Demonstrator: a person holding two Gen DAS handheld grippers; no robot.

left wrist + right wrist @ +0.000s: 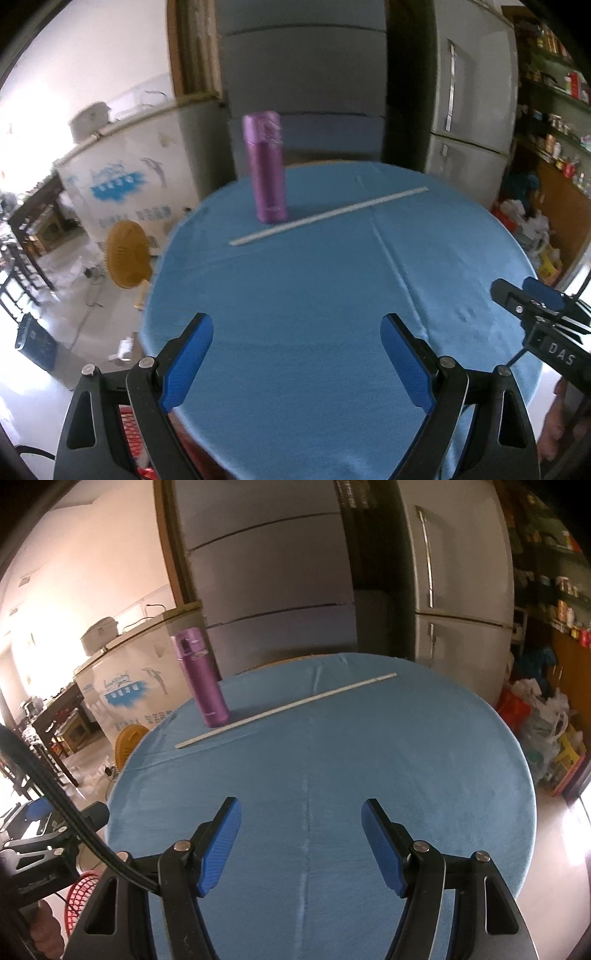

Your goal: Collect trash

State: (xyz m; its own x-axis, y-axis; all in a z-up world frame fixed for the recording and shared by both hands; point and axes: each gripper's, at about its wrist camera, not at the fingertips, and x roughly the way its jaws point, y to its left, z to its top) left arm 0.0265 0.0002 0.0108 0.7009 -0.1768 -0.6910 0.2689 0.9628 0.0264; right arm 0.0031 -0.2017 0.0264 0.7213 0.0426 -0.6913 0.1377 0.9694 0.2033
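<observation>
Both pairs of jaws stand spread and empty over the near edge of a round table: the left gripper [297, 354] wider, the right gripper [301, 840] somewhat narrower, nothing between the blue pads [190, 363] of either. Below them lies only the bare blue tablecloth [369, 760], creased down its middle.

The likeliest piece of trash, a long thin white stick [328, 216] (a straw or a strip; the frames do not settle which), lies flat across the far half of the table, running from near the far left edge toward the far right edge. A purple flask [205, 683] stands upright just behind the stick's left part, close to the far left edge, apparently touching it or nearly so.

The risks, as judged from here: a stick this thin and flat on soft cloth may slip from under the pads, or the pads may bunch the cloth instead. A reach toward its left end could knock the tall flask, which stands near the edge and could topple off. A red mesh basket [79, 895] shows below the table's near left edge (perhaps the bin), and the left gripper's cable [55, 801] hangs near it, a possible snag when carrying the stick across.
</observation>
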